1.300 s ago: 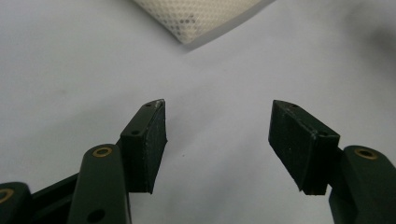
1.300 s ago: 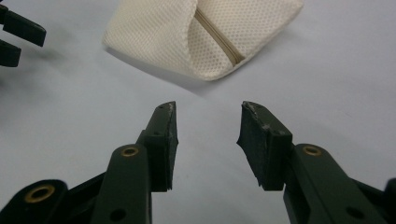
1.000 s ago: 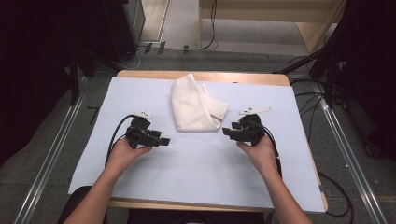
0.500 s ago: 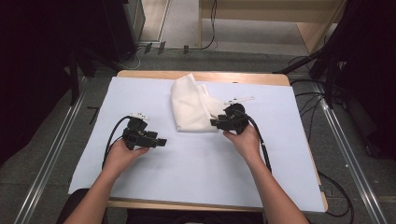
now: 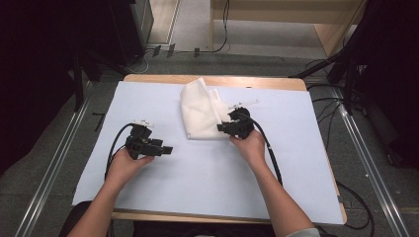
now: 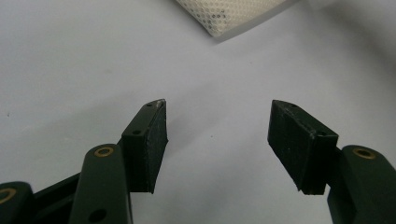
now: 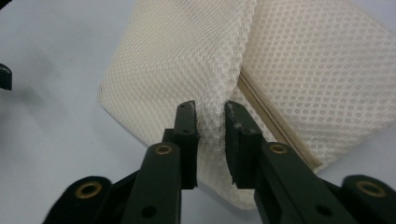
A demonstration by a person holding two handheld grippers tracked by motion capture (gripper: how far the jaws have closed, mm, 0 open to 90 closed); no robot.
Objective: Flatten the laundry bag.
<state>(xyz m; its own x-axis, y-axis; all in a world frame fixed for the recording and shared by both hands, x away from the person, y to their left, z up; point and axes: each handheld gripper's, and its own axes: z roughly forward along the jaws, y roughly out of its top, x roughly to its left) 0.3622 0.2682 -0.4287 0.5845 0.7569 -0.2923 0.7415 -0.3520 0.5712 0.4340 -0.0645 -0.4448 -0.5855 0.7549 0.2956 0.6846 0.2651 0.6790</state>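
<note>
R gripper (image 7: 210,112) just closed, pinching fold of mesh bag (image 7: 187,56), L gripper (image 6: 217,121) wide open, empty, on sheet (image 5: 207,177)

A wooden table (image 5: 148,78) fills the middle of the high view, almost wholly covered by a pale blue-white sheet (image 5: 207,177) that leaves bare wood along the top edge and at the lower right corner. On the sheet, in the upper centre of the frame, lies a folded cream mesh bag (image 5: 200,111) with a zip along one side. The rest of the sheet is plain and flat.
</note>
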